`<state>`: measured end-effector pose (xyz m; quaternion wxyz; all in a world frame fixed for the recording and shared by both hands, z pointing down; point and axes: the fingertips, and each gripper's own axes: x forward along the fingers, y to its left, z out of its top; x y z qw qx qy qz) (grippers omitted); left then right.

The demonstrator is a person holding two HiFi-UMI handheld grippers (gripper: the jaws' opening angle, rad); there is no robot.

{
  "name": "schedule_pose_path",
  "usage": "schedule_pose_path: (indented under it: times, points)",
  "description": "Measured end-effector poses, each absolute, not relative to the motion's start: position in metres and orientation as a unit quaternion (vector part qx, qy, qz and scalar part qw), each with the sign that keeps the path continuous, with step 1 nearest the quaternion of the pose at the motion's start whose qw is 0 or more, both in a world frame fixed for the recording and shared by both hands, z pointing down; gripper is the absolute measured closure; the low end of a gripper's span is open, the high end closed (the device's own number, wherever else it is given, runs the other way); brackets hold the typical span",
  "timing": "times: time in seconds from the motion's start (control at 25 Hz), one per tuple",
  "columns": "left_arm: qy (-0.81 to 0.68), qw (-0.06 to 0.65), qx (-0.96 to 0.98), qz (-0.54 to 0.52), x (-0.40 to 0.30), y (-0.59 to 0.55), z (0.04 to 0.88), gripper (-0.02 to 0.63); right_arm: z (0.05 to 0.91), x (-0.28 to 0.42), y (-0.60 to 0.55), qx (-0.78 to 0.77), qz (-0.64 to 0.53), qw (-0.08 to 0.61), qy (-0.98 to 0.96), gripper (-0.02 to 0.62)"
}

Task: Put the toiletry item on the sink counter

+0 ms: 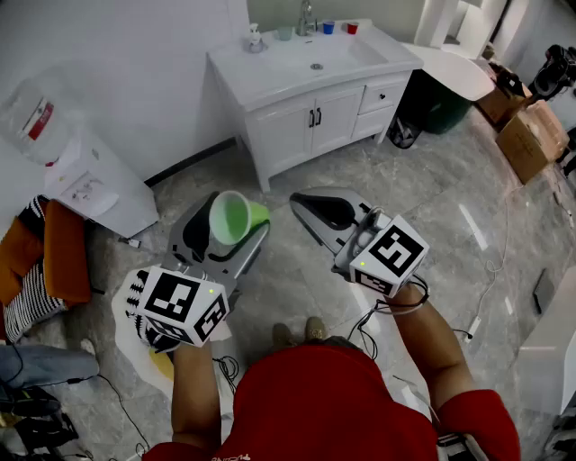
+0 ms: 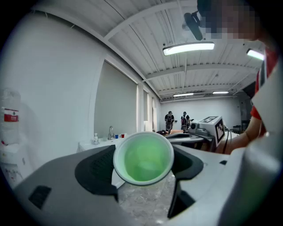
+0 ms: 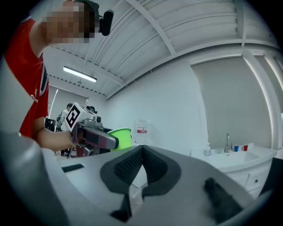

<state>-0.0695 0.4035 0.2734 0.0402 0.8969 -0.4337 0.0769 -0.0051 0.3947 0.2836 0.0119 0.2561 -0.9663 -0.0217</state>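
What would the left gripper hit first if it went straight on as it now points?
Probably the cabinet front, across open floor; the cup in the left gripper hides the exact line.

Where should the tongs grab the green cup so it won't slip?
By its round side wall, just behind the rim, one pad each side, coming from the mouth end. The left tongs hold the green cup that way now: it lies sideways, mouth toward the person.

path: open floor (image 1: 360, 185) | sink counter (image 1: 247, 79) front: free | rear: soap bottle (image 1: 255, 38), cups (image 1: 328, 27), faucet (image 1: 307, 18)
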Motion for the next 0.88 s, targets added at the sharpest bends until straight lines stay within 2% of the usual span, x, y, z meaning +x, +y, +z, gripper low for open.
schedule_pose_path:
  times: [0.88]
  points:
    - [-0.434,0.048,0.894,0.095,-0.054,0.371,0.277,0.235,0.298,0.018,0.358,0.288,0.003,0.023,-0.957,0.565]
